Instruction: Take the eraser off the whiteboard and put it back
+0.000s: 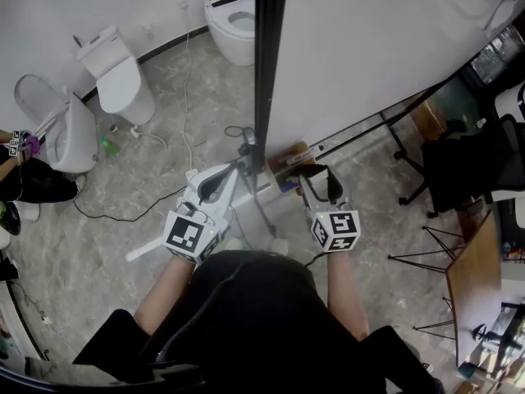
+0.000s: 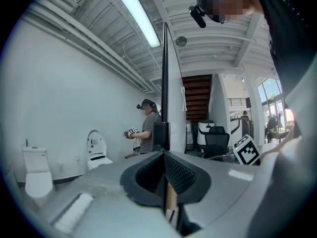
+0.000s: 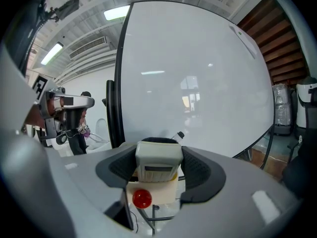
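Note:
A grey-white eraser (image 3: 158,156) sits between the pads of my right gripper (image 3: 159,170), which is shut on its two sides. It hangs close in front of the whiteboard (image 3: 198,83), over a cream tray box (image 3: 157,191) with a red knob (image 3: 142,198). In the head view the right gripper (image 1: 315,176) points at the board's lower edge (image 1: 369,48). My left gripper (image 1: 215,180) is held beside the board's black side post (image 1: 269,56). Its jaws (image 2: 165,175) are shut, with nothing seen between them.
Three toilets (image 1: 119,76) (image 1: 234,23) (image 1: 61,125) stand along the wall at the left. A cable (image 1: 123,212) trails over the floor. A black office chair (image 1: 467,167) and a wooden table (image 1: 476,277) are at the right. Another person (image 2: 146,125) stands farther off.

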### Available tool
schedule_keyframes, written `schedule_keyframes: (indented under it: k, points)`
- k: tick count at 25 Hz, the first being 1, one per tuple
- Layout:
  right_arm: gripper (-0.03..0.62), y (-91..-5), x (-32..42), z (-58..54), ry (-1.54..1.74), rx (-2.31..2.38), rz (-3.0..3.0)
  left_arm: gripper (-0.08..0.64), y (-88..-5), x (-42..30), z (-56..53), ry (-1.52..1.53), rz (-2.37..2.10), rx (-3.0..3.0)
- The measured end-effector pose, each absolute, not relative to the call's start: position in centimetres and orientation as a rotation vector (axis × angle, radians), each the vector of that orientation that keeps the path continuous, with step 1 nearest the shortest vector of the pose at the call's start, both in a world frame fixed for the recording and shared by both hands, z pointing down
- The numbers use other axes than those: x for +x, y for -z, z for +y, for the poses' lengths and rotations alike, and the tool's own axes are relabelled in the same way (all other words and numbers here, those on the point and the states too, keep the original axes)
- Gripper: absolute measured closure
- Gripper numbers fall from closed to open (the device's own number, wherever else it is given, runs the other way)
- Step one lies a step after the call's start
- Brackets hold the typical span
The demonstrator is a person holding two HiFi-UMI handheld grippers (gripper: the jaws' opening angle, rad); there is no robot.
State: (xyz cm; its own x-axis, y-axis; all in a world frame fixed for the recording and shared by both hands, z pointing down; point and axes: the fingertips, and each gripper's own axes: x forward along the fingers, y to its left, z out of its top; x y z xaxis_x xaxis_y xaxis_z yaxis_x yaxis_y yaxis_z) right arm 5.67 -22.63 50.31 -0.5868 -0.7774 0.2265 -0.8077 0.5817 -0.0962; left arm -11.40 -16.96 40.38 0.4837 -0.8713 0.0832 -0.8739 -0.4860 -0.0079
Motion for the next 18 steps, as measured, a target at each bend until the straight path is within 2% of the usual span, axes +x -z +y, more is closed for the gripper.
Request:
schedule_keyframes:
  k: [13, 18]
  points:
    - [0.308, -51.0, 5.3, -22.9, -0.276, 1.358, -2.632, 0.554, -39.8, -12.5, -16.3, -0.101, -1.605, 2.652]
    - [0.285, -51.1, 5.3, -22.9, -0.274, 1.349, -2.643, 0.554, -40.6, -12.8, -16.2, -0.122, -1.625, 2.652]
